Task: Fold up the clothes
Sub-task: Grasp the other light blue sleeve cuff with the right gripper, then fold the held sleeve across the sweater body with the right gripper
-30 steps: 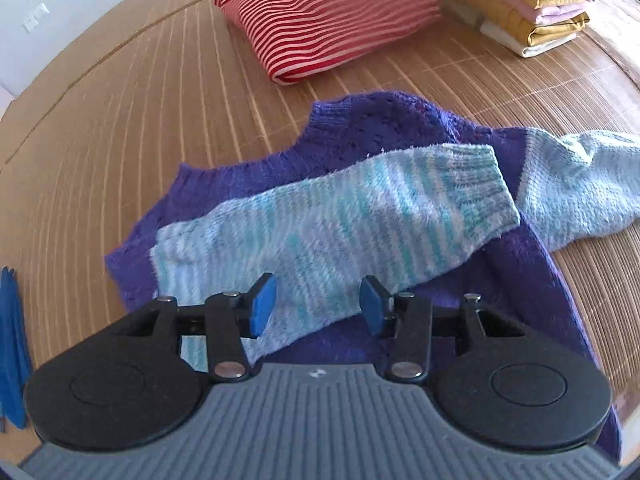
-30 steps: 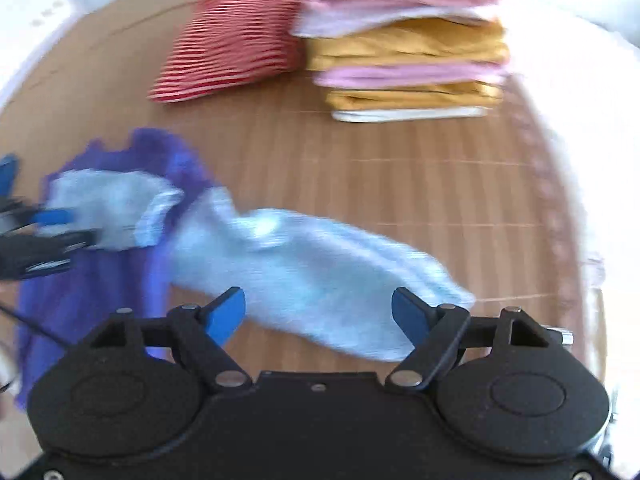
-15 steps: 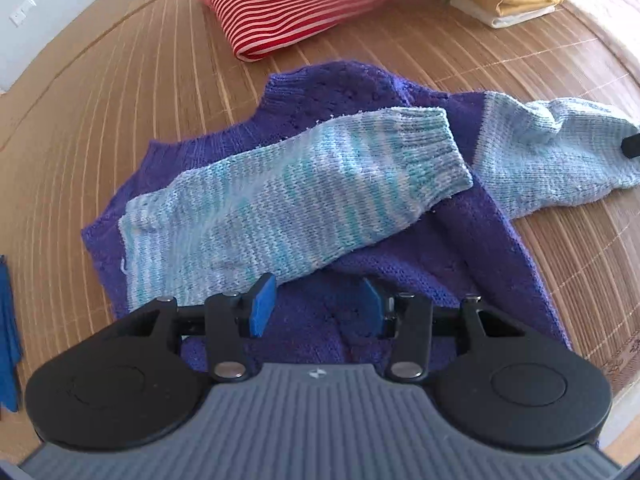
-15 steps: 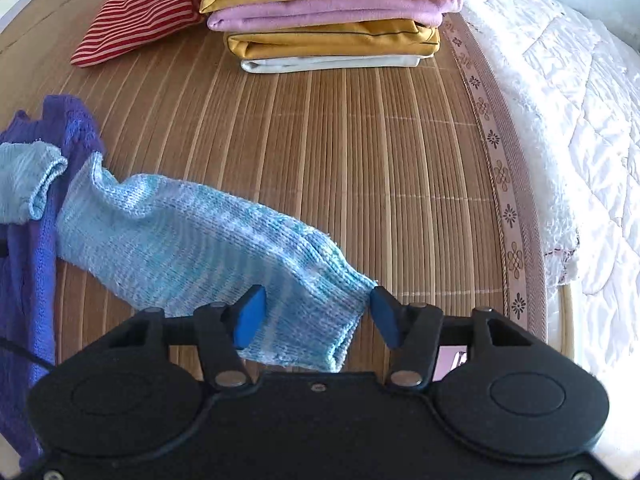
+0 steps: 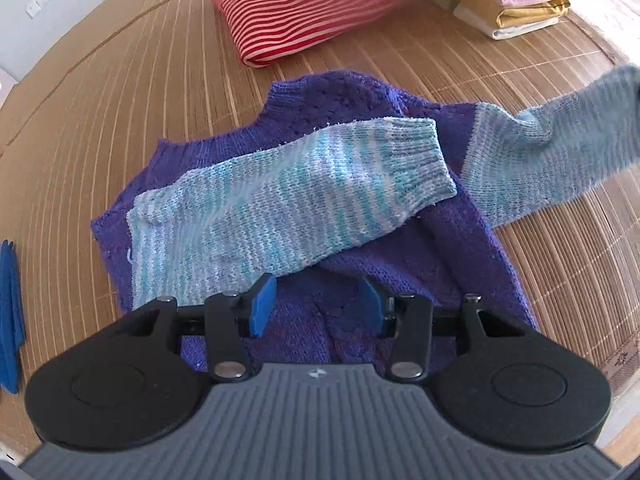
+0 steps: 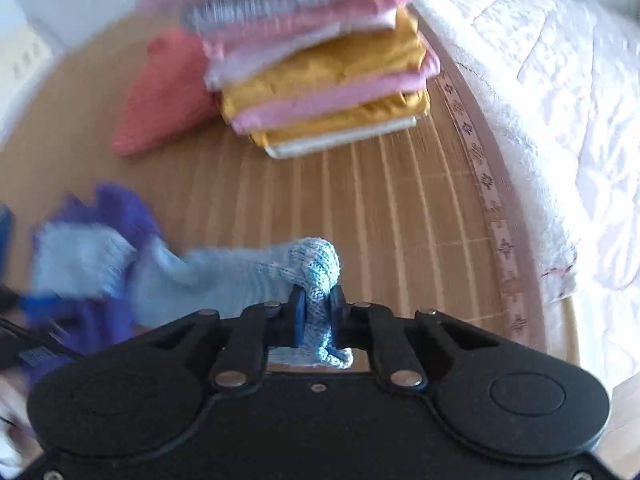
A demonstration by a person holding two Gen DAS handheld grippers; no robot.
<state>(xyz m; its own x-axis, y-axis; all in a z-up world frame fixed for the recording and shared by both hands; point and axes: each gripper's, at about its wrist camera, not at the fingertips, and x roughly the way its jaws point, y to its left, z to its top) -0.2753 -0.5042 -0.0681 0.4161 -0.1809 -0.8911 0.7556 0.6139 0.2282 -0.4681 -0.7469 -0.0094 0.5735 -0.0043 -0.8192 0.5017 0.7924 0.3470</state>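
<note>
Right gripper (image 6: pixel 317 312) pinches the sweater's right sleeve (image 6: pixel 224 280); left gripper (image 5: pixel 316 306) spread, empty.

Right gripper (image 6: pixel 316 314) pinches the light-blue sleeve (image 6: pixel 248 276) cuff, lifted off the bamboo mat (image 6: pixel 380 216). Blurred folded stack (image 6: pixel 324 92) beyond; white quilt (image 6: pixel 560 120) at right.

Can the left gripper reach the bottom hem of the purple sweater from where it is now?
Probably yes. The left gripper is open and sits just above the purple sweater near its lower edge, with nothing between them. The hem itself is hidden behind the gripper body.
</note>
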